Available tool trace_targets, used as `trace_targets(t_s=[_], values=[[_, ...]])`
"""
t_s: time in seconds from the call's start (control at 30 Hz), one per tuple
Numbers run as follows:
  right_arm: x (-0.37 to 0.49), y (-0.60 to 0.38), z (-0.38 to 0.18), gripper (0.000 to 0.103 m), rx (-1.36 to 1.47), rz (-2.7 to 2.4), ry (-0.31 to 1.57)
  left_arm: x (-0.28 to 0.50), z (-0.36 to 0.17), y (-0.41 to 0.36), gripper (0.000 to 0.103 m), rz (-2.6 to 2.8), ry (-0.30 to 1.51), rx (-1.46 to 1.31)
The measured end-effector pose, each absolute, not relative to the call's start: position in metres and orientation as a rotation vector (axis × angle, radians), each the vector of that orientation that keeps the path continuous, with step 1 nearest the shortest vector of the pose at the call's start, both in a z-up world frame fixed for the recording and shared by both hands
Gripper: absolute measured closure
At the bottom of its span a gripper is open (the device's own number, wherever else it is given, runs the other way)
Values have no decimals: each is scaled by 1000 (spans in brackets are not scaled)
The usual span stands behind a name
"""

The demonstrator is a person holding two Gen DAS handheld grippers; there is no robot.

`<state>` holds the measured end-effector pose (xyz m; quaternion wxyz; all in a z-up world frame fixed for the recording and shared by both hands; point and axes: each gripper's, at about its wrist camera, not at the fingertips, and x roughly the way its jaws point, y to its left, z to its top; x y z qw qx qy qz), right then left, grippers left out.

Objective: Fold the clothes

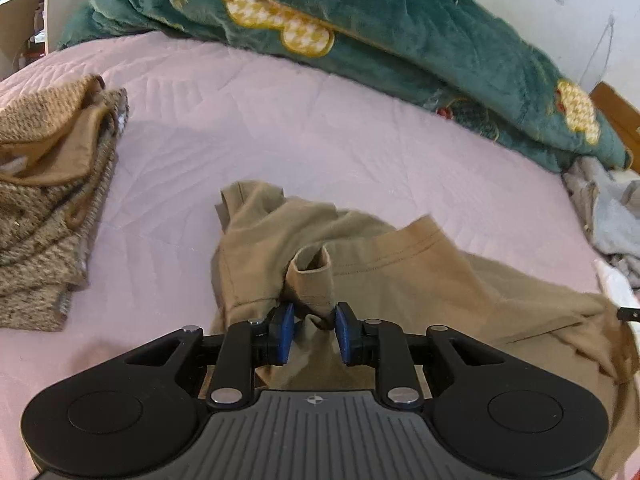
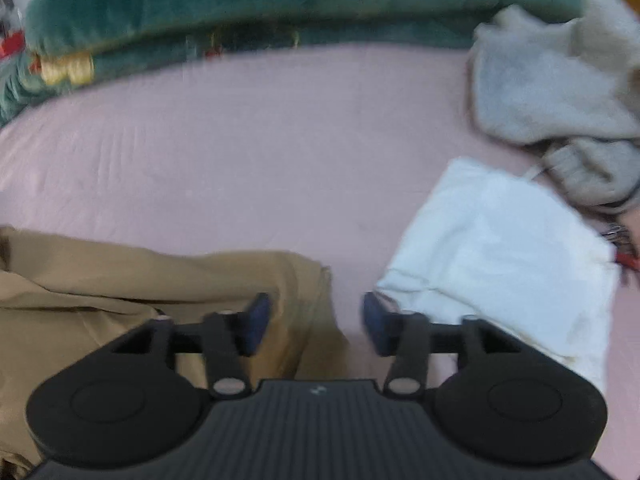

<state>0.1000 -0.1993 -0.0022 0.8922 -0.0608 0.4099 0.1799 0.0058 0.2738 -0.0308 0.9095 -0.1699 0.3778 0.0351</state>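
A bunched fold of the tan shirt (image 1: 360,280) is pinched by the left gripper (image 1: 312,334); the right gripper (image 2: 314,322) is held wide, at 6 o'clock on the bed (image 2: 240,140)

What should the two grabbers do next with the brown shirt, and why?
Probably the right hand-held gripper should close on the tan shirt edge below it. Its jaws are open and hold nothing, while the left hand-held gripper has a fold of the shirt between its blue pads. The shirt lies rumpled on the pink bedspread, so two grips would likely help spread it flat.
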Motion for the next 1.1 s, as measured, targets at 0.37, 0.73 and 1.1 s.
trace_targets(t_s=[0.37,0.73,1.1], values=[[76,-169,-27,23,-285,450,936,28,-27,265,68,129,805,-297],[61,-202,-40,87,-162,421,943,27,-29,222,97,187,792,56],[31,-228,-17,92,-154,392,880,-52,20,212,97,98,612,275]])
